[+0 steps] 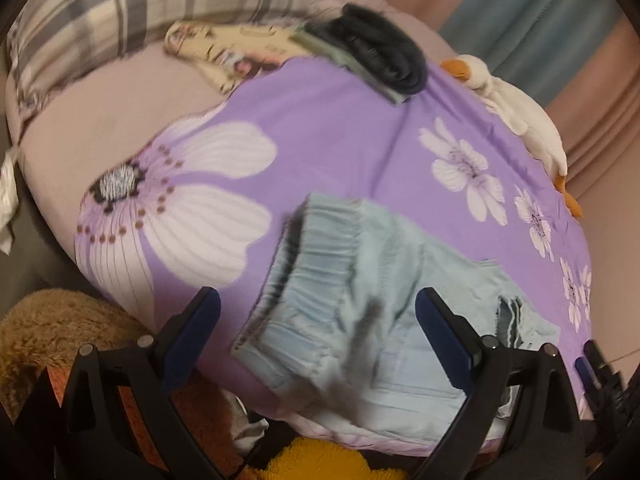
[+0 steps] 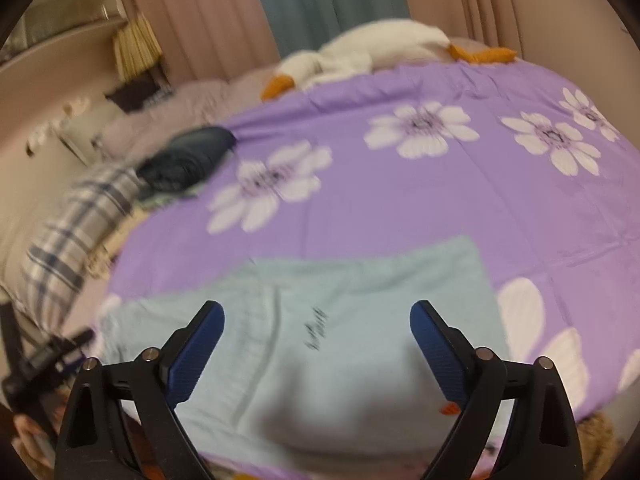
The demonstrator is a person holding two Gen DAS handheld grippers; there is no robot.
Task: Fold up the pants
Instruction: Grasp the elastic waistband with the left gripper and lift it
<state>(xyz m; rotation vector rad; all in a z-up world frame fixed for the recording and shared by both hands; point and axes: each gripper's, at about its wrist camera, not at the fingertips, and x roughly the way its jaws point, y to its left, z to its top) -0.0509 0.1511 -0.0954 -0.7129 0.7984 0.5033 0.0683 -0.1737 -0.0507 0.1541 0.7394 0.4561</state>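
The pale blue pants [image 1: 360, 320] are laid on the purple floral bedspread [image 1: 340, 132], directly ahead of and under both grippers, long axis running across between them. Left gripper [image 1: 318, 304] and right gripper [image 2: 317, 316]: jaws spread wide, nothing held. Soft thin fabric, ribbed elastic waistband [image 1: 320, 236] seen nearer the left gripper, so probably gripped from there.

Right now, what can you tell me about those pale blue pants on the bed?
The pale blue pants look like soft cotton, with a gathered elastic waistband and small dark lettering. They lie folded into a compact, fairly flat bundle on the purple flowered bedspread, near its edge. Nothing grips them; only the bedspread touches them.
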